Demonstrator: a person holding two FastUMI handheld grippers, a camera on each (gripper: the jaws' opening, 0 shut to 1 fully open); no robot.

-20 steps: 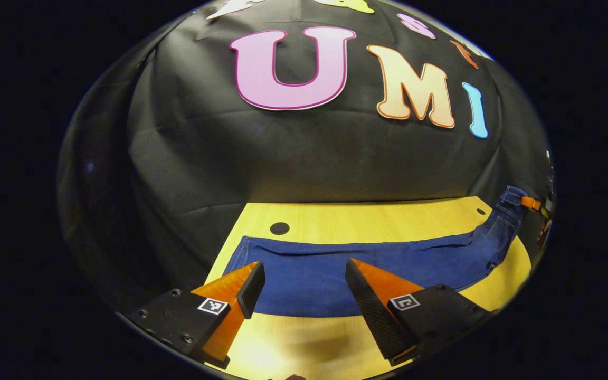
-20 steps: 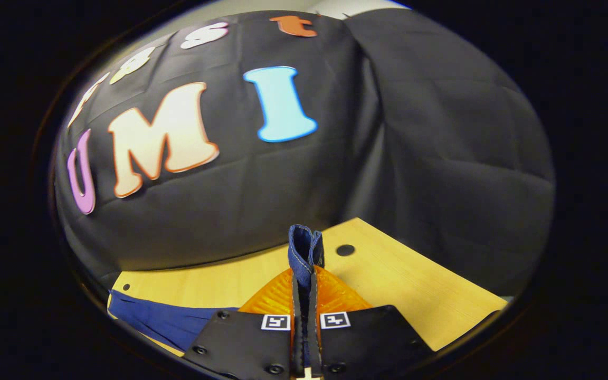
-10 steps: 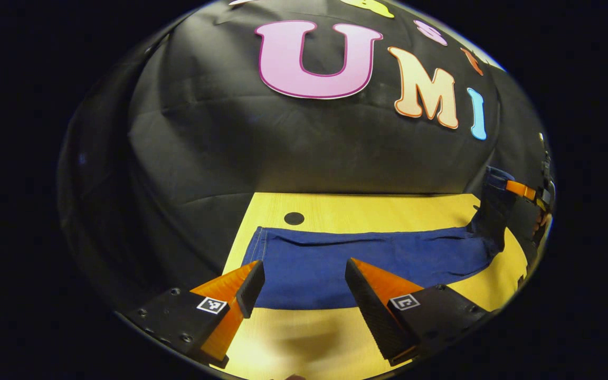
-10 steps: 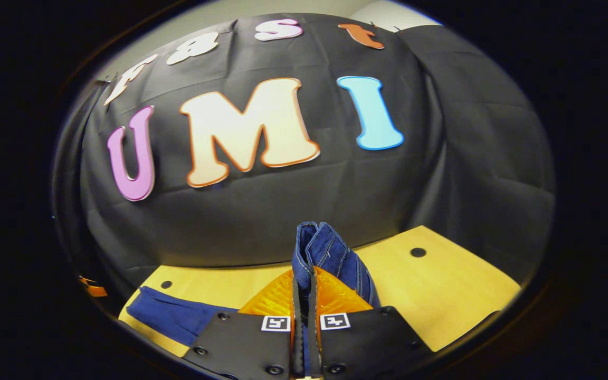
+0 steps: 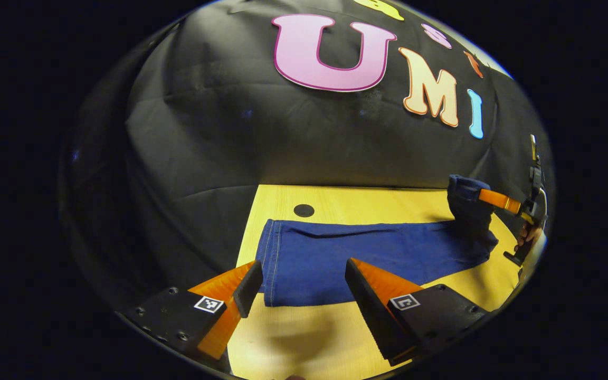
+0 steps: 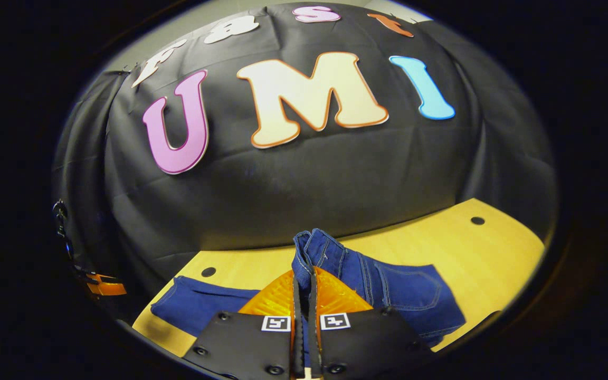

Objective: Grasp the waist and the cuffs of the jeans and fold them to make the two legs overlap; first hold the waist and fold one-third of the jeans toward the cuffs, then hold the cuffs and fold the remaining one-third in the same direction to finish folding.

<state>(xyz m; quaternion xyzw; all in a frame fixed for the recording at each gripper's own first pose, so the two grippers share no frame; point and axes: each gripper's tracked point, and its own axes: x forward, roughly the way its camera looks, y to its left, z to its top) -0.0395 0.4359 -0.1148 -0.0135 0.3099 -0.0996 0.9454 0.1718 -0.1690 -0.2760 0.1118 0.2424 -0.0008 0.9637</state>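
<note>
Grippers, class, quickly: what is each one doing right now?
Left gripper: open, holding nothing, near the cuffs.
Right gripper: shut on the jeans at the waist.

**Jeans along the table, one end raised**

The jeans (image 5: 367, 250) lie lengthwise on the table (image 5: 304, 338), the cloth wall (image 5: 262, 137) behind it. The left tongs (image 5: 298, 277) hang above the cuffs (image 5: 272, 258) at the near end. At the far end the right tongs (image 6: 304, 282) hold the waist (image 6: 314, 245) above the table
</note>
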